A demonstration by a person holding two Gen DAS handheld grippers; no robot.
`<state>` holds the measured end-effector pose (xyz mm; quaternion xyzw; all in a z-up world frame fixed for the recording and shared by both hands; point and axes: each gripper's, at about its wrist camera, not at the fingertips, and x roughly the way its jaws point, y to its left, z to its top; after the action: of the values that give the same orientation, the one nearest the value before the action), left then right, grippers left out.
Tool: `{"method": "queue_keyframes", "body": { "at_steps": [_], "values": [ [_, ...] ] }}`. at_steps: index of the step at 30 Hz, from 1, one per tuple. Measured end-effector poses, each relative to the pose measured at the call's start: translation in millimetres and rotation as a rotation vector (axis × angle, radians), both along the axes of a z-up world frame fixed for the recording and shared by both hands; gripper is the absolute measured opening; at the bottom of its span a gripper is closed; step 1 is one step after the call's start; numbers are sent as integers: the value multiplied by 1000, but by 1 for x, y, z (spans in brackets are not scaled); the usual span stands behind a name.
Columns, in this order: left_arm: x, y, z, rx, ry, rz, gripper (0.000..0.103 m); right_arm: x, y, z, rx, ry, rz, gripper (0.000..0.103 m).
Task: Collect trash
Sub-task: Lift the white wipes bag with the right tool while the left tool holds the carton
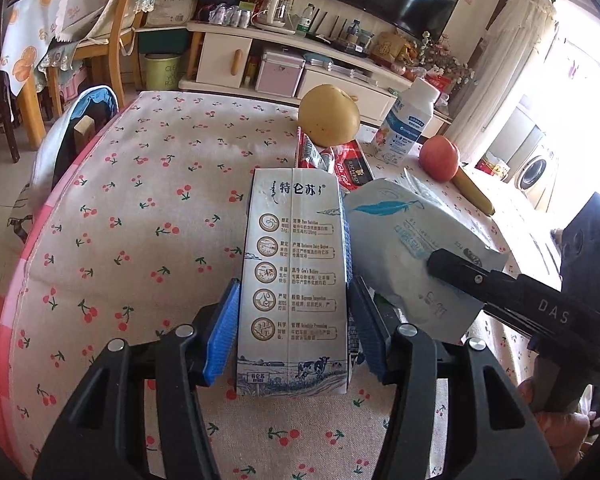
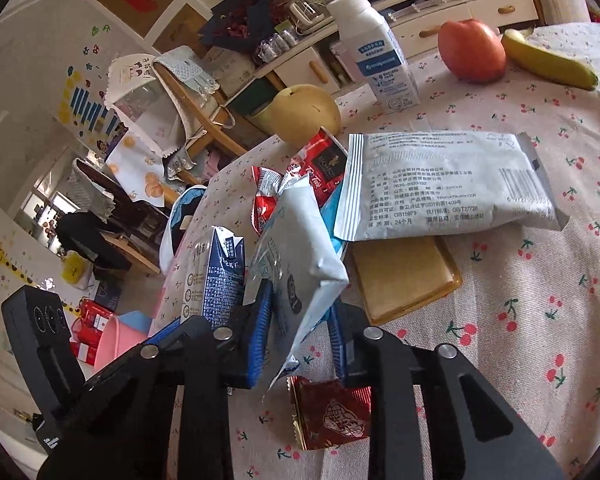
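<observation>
cherry-print tablecloth [image 1: 148, 208], trash bunched at its middle, both your grippers loaded.

your left gripper [image 1: 296, 332] clamps the milk carton [image 1: 296, 264] upright across its narrow sides, long axis pointing away from you; your right gripper [image 2: 300, 320] pinches the white feather-print wrapper [image 2: 304, 256] just right of it. the red wrapper [image 2: 324, 168] beyond reads "richeroy"; the wipes pack [image 2: 452, 188] lies farther right.

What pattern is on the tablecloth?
Little red cherries with green stems on a pale cloth: the tablecloth shows best in the left wrist view.
</observation>
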<state>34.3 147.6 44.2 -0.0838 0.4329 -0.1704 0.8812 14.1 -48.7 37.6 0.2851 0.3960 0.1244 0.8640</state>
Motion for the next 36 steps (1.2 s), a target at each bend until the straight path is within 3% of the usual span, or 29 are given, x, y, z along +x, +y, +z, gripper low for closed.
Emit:
{"method": "queue_keyframes", "body": {
  "at_steps": [8, 19, 24, 29, 30, 31, 33, 36],
  "values": [
    [-11, 18, 15, -75, -19, 16, 55, -27, 2, 32, -132, -70, -5, 20],
    [-26, 48, 34, -136, -45, 25, 55, -69, 3, 78, -206, -139, -3, 14],
    [-28, 48, 34, -148, -32, 4, 55, -72, 3, 76, -193, -116, 0, 13],
    [-29, 51, 34, -158, -30, -11, 55, -66, 6, 65, -289, -75, -11, 18],
    [-29, 52, 33, -158, -29, -10, 55, -65, 8, 64, -304, -72, -5, 29],
    [-29, 53, 33, -158, -26, -7, 55, -65, 10, 63, -309, -78, 8, 57],
    [-28, 56, 31, -162, -17, -2, 55, -66, 12, 65, -333, -98, 23, 89],
    [-26, 58, 31, -164, -15, 1, 55, -68, 25, 61, -415, -111, 67, 89]
  ]
}}
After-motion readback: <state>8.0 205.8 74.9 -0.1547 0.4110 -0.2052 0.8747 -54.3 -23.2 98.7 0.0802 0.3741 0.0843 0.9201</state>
